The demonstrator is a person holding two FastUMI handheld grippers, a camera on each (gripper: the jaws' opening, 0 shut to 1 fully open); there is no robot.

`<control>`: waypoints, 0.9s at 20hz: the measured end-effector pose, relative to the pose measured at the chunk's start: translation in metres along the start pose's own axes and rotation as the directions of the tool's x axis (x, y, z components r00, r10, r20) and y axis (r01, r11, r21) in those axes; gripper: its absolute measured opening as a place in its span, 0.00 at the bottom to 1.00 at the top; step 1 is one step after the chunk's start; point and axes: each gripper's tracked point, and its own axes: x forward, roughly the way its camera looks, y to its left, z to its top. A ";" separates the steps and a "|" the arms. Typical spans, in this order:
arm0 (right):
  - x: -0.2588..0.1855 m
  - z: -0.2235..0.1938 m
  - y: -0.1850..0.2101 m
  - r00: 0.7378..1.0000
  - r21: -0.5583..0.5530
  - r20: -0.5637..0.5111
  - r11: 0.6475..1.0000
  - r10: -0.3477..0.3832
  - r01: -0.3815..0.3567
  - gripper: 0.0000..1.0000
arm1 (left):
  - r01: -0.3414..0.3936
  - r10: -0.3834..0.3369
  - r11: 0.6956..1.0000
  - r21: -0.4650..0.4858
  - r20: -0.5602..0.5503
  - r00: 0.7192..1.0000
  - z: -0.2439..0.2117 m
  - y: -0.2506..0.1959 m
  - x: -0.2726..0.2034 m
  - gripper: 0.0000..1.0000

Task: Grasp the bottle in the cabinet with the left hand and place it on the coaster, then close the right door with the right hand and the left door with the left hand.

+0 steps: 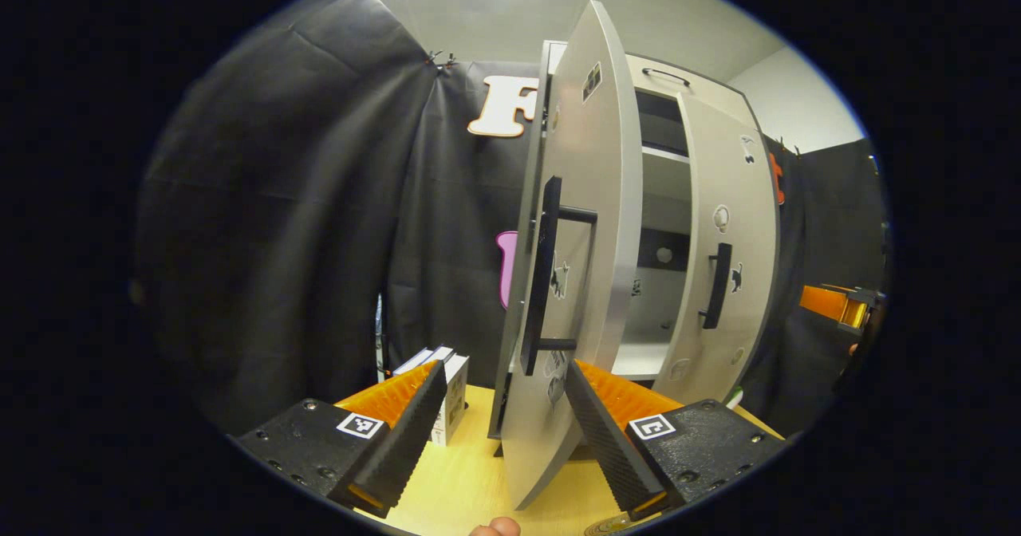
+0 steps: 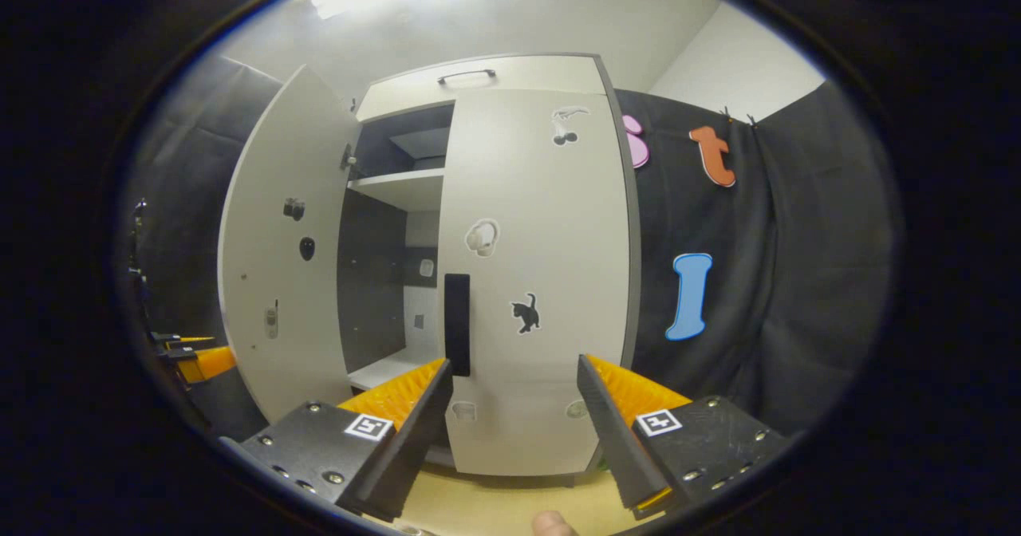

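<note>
In the left gripper view, the cabinet's left door [image 1: 586, 225] is standing wide open, edge-on to me at twelve o'clock, its black handle [image 1: 541, 277] facing my left gripper [image 1: 504, 428]. My left gripper is gaping wide and gripping nothing, its fingers straddling the door's lower edge without touching it. The right door [image 2: 538, 281] is sitting closed in the right gripper view, with my right gripper [image 2: 514, 424] spread wide and empty before it. A white box [image 1: 448, 392] is resting on the wooden desk [image 1: 455, 488] at eleven o'clock. I cannot tell where the bottle is.
</note>
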 end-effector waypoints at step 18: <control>-0.029 0.004 -0.031 0.997 -0.013 0.007 0.997 -0.082 0.082 0.95 | 0.245 -0.244 0.969 0.034 -0.030 0.969 -0.012 -0.113 0.029 0.96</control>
